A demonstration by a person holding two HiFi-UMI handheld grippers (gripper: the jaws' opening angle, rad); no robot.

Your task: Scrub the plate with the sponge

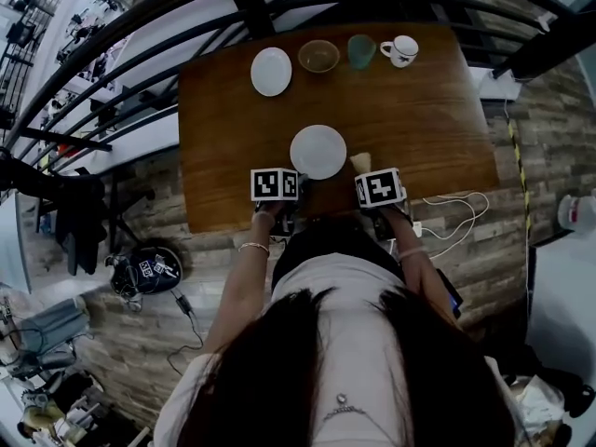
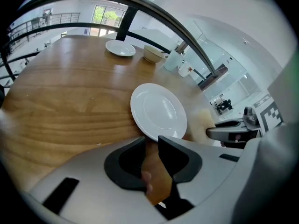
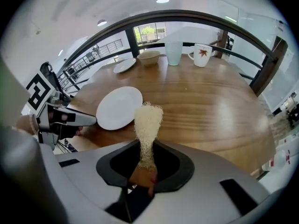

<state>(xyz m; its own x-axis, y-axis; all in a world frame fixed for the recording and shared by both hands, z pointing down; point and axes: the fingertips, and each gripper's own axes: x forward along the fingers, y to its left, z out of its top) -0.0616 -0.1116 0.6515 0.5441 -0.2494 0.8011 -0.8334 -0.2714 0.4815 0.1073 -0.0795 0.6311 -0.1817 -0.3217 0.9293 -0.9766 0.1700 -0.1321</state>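
**Sponge gripped, plate steadied, scrubbing not begun**

Finds the plate (image 1: 318, 151) flat on the table (image 1: 419, 110), lower centre of the wood in head view, w/ no suds or dirt visible on it. Holds the sponge (image 3: 148, 118) upright in the R claw (image 3: 147, 149), clamped on its lower end w/ the pale mesh top poking free. Puts that sponge just right of the plate in head view, near the rim but apparently not yet on the white face. Closes the L claw (image 2: 150, 140) to a thin slit at the plate's near rim. Reads as a pinch to steady it, tho w/out fully clear contact. Leaves 2nd plate (image 1: 271, 71), bowl (image 1: 319, 56), cup (image 1: 361, 51) & mug (image 1: 400, 50) in a row along the table's top edge, well apart from the work.

Done so far, by the look of it: pickup of sponge, bracing of plate. Left to do: the scrubbing itself, i.e. bring sponge onto the face, rub across centre & rim. Counts as early stage, approx. setup only.
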